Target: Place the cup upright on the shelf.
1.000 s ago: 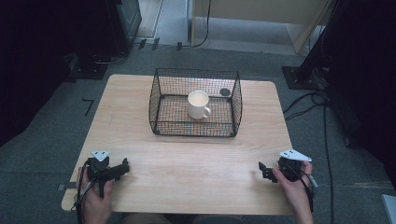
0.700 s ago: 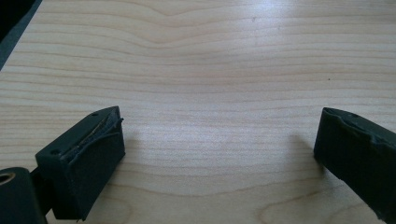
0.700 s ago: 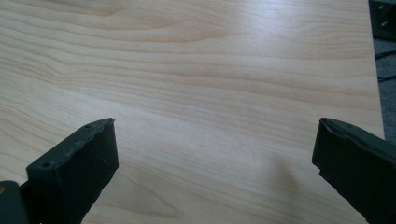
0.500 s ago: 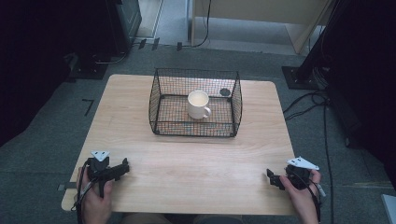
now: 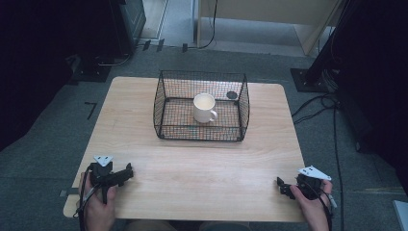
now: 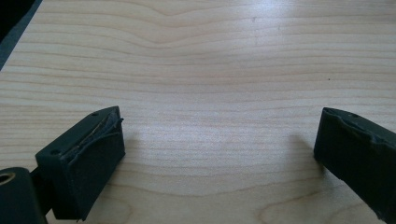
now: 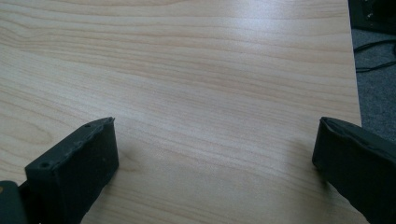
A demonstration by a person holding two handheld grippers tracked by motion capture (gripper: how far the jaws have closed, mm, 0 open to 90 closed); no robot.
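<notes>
Both the left gripper [image 5: 126, 173] and right gripper [image 5: 281, 186] rest on the table [image 5: 202, 168], jaws spread wide (nothing held).

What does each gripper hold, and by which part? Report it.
Nothing is held. The left gripper and the right gripper both stand open over bare table. The mug sits untouched in the basket.

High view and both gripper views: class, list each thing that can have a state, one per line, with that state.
Mug: upright inside the basket, holding nothing visible.
Wire basket: upright on the table, open-topped.
Left gripper: jaws wide apart, holding nothing.
Right gripper: jaws wide apart, holding nothing.
</notes>
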